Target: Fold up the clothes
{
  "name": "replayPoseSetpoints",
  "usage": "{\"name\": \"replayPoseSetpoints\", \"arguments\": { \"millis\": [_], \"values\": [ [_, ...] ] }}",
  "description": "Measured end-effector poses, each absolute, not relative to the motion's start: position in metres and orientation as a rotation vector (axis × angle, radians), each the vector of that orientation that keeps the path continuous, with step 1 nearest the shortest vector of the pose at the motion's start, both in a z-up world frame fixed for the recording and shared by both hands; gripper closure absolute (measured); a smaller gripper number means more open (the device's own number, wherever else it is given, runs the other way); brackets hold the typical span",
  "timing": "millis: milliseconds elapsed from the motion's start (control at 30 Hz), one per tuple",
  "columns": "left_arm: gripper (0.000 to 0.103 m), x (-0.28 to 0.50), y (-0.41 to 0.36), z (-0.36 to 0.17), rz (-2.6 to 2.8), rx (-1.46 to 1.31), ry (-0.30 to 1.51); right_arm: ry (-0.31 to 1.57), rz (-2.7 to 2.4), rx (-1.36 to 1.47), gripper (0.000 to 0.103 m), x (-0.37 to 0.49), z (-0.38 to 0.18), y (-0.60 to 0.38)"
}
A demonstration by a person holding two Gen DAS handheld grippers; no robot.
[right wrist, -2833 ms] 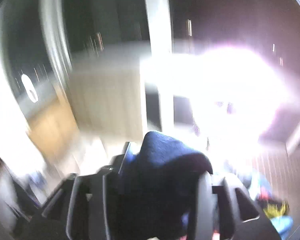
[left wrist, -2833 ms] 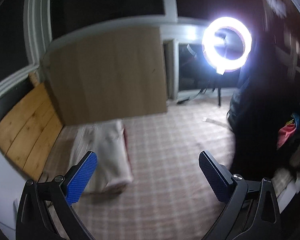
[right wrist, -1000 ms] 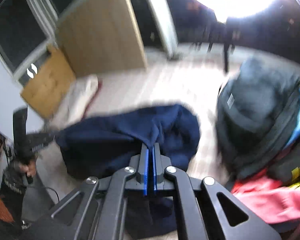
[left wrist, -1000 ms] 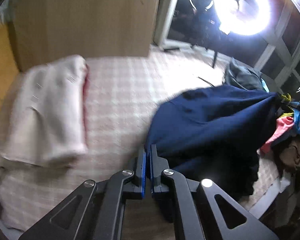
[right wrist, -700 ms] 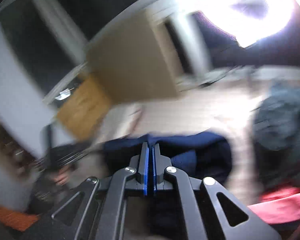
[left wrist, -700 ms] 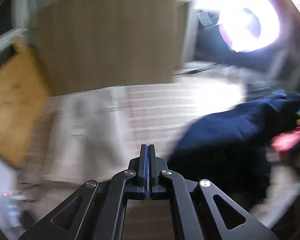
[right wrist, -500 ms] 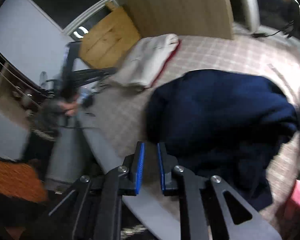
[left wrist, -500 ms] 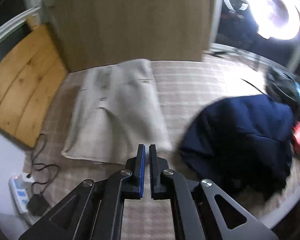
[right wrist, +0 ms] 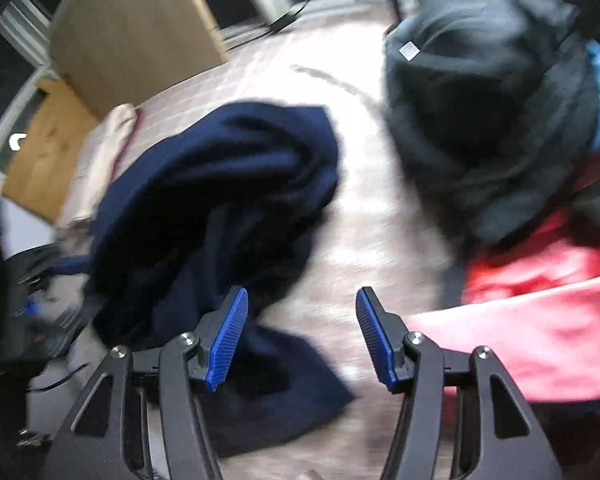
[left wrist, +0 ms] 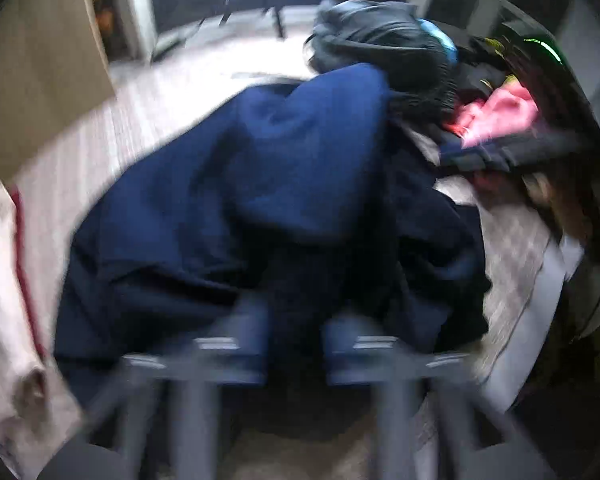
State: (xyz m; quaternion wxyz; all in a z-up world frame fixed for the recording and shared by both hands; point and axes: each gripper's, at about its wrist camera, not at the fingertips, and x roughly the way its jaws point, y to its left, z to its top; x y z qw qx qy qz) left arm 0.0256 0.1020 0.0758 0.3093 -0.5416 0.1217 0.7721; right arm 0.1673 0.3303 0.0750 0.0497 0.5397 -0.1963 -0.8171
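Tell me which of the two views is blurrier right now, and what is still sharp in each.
Left wrist view: heavy motion blur; the left gripper is smeared, the navy garment soft. Right wrist view: the right gripper is crisp with its jaws apart, the garment and the dark bundle only mildly blurred. Both bend at the fisheye edges.

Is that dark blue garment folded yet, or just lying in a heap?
A heap: the dark blue garment lies bunched in uneven rolls, no flat folds.
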Motion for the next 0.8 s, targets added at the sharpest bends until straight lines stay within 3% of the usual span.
{"name": "replayPoseSetpoints", "arguments": {
  "millis": [167,200,233,267,467,567,633,667,733,800],
  "values": [
    [0.096,-0.001,0.042,0.127,2.2,-1.344,0.181,-0.491,-2.423,1.586,0.051,0.163,0.062,0.29],
    [0.096,-0.006,0.029,0.139,2.242,-1.328,0.164,-0.471,-2.429,1.576,0.08,0.164,0.064,0.286],
    [0.096,-0.011,0.014,0.151,2.286,-1.312,0.147,-0.462,-2.45,1.564,0.095,0.168,0.072,0.288],
    [0.096,-0.016,-0.004,0.164,2.347,-1.296,0.141,-0.453,-2.471,1.551,0.099,0.172,0.081,0.29],
    [0.096,-0.012,-0.109,0.192,2.645,-1.319,0.122,-0.403,-2.615,1.481,0.099,0.196,0.13,0.307],
    [0.093,-0.005,-0.151,0.184,2.691,-1.429,0.075,-0.407,-2.789,1.508,0.099,0.217,0.154,0.333],
    [0.093,0.001,-0.158,0.165,2.707,-1.527,0.156,-0.33,-2.793,1.52,0.098,0.214,0.156,0.326],
    [0.093,0.004,-0.154,0.161,2.71,-1.551,0.225,-0.249,-2.814,1.535,0.094,0.214,0.156,0.321],
    [0.093,0.007,-0.147,0.155,2.669,-1.573,0.29,-0.112,-2.811,1.574,0.07,0.213,0.152,0.311],
    [0.09,0.012,-0.133,0.155,2.617,-1.549,0.299,-0.164,-2.724,1.545,0.062,0.208,0.148,0.301]
  ]
}}
